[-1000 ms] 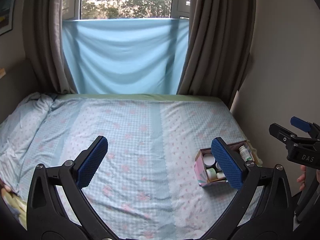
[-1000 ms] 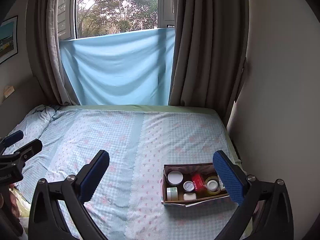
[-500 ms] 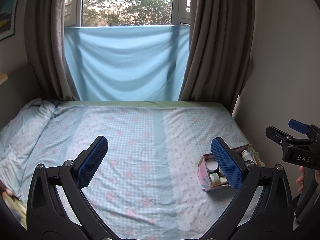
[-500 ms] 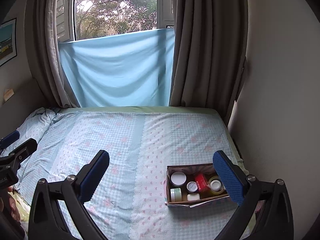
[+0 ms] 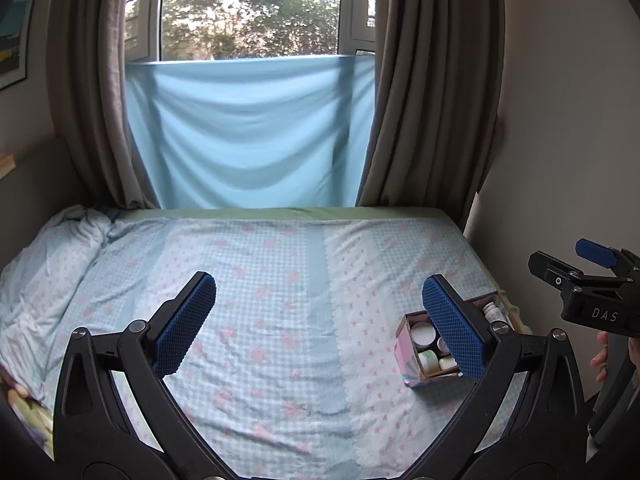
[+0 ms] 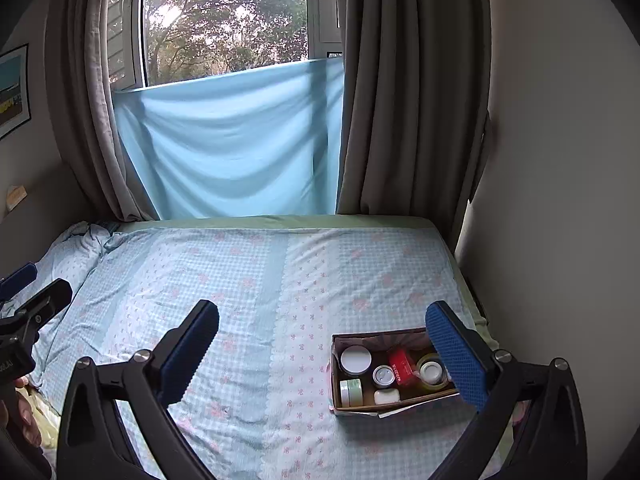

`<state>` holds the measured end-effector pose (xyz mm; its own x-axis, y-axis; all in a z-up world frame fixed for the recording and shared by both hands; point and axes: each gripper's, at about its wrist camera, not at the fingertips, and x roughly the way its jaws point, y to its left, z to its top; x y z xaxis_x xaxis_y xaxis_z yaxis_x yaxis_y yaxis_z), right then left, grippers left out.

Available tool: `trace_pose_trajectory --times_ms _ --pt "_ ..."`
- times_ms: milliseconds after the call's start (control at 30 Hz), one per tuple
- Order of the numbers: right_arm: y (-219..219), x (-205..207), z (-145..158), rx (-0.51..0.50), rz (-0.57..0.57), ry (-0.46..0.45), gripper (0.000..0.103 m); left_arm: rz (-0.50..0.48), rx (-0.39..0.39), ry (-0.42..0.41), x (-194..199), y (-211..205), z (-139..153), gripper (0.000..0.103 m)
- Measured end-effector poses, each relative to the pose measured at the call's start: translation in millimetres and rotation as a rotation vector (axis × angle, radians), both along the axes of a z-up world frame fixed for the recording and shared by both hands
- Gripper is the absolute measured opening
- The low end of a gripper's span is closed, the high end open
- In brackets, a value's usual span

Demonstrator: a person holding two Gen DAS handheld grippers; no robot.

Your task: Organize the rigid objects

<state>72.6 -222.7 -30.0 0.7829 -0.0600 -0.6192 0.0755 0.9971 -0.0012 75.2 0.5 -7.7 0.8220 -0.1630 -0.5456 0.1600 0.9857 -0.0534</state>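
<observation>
Right wrist view: one cardboard box (image 6: pixel 394 402) sits on the bed (image 6: pixel 248 288) near its right edge, w/ approx. seven small items inside, incl. one big white-lidded jar (image 6: pixel 355 360), one grey-capped jar (image 6: pixel 383 376), one red packet (image 6: pixel 403 367), one tape roll (image 6: pixel 432 371), one green jar (image 6: pixel 351 392) and one white bar (image 6: pixel 387 396). Right gripper (image 6: pixel 322 354) and left gripper (image 5: pixel 320 322) both hang above the bed, jaws spread wide, holding nothing. Jars look light, stiff and prob. slick-lidded, so best pinched across the sides; the box walls seem thin and likely to flex.
</observation>
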Motion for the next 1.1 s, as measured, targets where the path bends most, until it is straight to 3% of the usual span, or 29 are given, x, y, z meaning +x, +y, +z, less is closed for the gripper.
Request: trace_pose_trajectory --times_ms 667,967,1100 --pt "-9 -1 5 0.012 -0.010 -0.004 0.103 0.017 0.017 -0.024 -3 -13 3 0.103" --pt "-11 -2 6 0.013 -0.012 -0.005 0.103 0.072 0.080 -0.119 -12 -21 11 0.103" --pt "-12 1 8 0.016 -0.015 -0.003 0.103 0.053 0.050 -0.121 -11 -21 10 0.103"
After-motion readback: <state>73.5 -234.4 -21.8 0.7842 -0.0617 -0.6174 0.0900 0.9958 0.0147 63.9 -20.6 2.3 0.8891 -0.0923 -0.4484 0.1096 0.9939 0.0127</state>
